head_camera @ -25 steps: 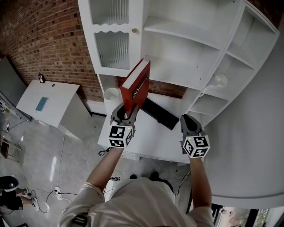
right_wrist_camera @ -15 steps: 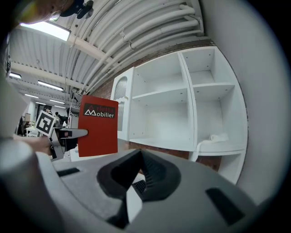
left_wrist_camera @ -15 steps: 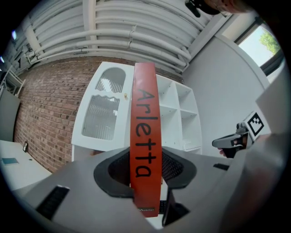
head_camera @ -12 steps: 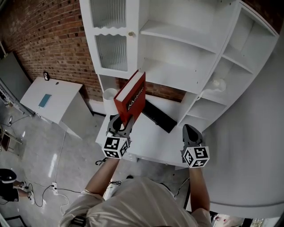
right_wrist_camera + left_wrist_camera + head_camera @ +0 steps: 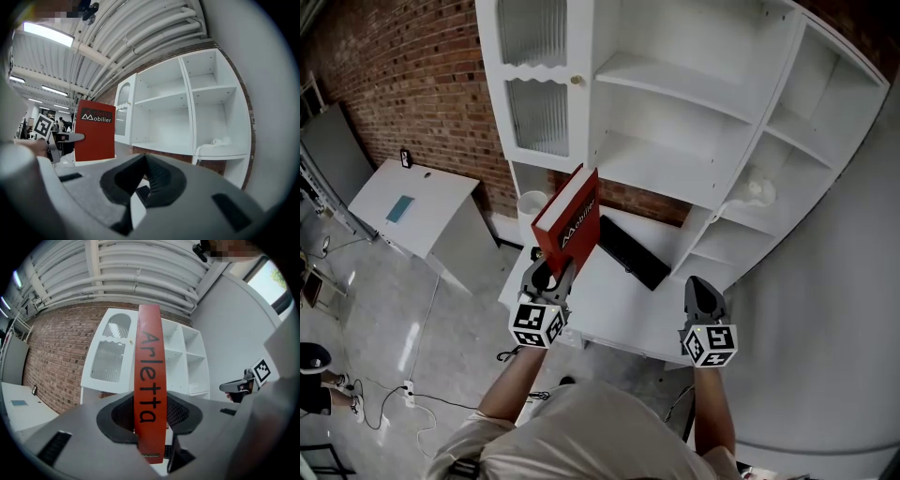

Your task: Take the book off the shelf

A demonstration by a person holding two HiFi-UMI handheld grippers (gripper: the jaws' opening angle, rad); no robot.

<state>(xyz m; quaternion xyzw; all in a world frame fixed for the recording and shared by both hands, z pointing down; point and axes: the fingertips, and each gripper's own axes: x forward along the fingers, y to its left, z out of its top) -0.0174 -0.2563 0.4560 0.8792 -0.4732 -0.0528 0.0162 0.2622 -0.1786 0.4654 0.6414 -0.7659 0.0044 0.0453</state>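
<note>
Right gripper [image 5: 701, 292] hovering in front of shelf unit [image 5: 675, 155], jaws pressed together, gripping nothing. Left gripper [image 5: 549, 274] pinching red book [image 5: 568, 219] by its lower end, holding it upright, clear of shelf unit, before its left door. Black flat slab [image 5: 632, 251] lying on white desk [image 5: 609, 309] at shelf unit's foot.
</note>
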